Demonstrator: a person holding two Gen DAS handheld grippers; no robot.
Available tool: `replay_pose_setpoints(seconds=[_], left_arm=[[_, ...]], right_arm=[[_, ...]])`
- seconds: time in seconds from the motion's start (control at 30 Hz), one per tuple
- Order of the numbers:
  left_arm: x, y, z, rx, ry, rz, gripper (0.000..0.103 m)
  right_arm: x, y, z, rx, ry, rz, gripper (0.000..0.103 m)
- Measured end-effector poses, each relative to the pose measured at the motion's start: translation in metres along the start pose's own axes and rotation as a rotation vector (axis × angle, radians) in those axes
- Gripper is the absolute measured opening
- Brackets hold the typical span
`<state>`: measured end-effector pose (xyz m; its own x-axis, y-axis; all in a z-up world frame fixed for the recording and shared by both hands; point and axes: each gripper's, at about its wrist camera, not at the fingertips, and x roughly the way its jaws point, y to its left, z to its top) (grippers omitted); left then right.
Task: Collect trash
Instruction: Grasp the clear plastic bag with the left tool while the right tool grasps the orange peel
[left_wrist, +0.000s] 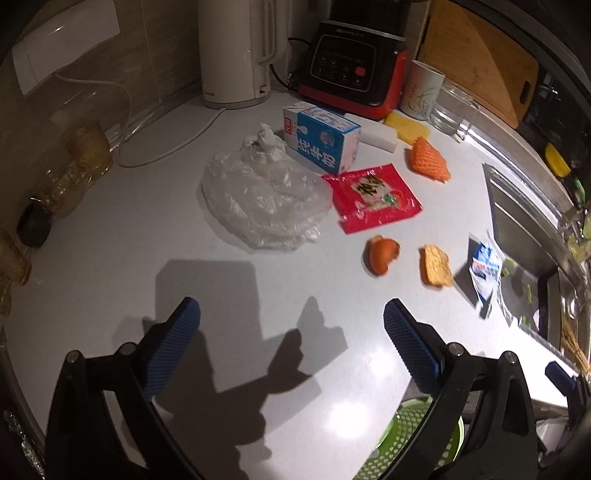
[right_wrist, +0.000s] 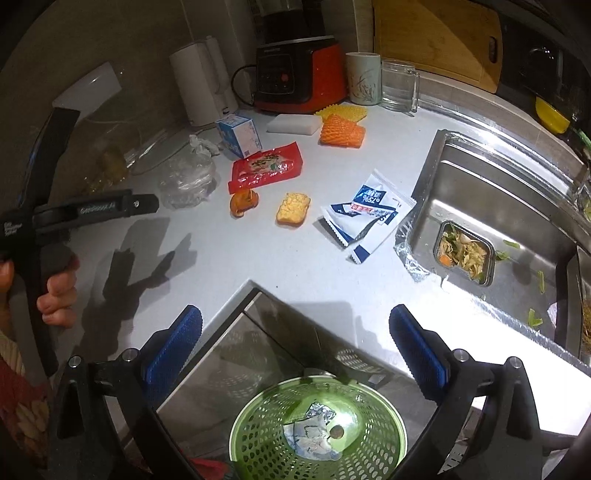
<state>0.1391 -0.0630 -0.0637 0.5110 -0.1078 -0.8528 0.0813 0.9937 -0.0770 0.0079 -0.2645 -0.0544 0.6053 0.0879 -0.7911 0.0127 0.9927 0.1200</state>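
On the white counter (right_wrist: 207, 258), trash is scattered from ten to one o'clock: clear plastic film (right_wrist: 186, 179), red wrapper (right_wrist: 266, 168), blue sachets (right_wrist: 365, 218). Both the left gripper (left_wrist: 291, 332) and right gripper (right_wrist: 295, 336) are held spread, empty. At six o'clock, the green bin (right_wrist: 258, 443) could be missed if light film is dropped early.

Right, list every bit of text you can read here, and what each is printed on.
"75%": white and blue sachet by the sink.
Large blue Chinese characters: milk carton, not transcribed here.
"SUPOR"-like mark: white kettle base, blurred.
Blender brand, red packet, left tool lettering: too blurred.
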Motion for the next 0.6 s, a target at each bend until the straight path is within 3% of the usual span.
replay_pose_setpoints(seconds=[0.23,0.6], left_arm=[[0.055,0.005,0.045,-0.051,0.025,0.041,0.095],[0.095,0.011,0.063,-0.085,0.08,0.032,0.095]], right_arm=[[0.026,0.018,0.032,-0.032,-0.002,-0.028,0.101],[0.073,0.038,0.065,-0.04,0.02,-0.006,0.101]])
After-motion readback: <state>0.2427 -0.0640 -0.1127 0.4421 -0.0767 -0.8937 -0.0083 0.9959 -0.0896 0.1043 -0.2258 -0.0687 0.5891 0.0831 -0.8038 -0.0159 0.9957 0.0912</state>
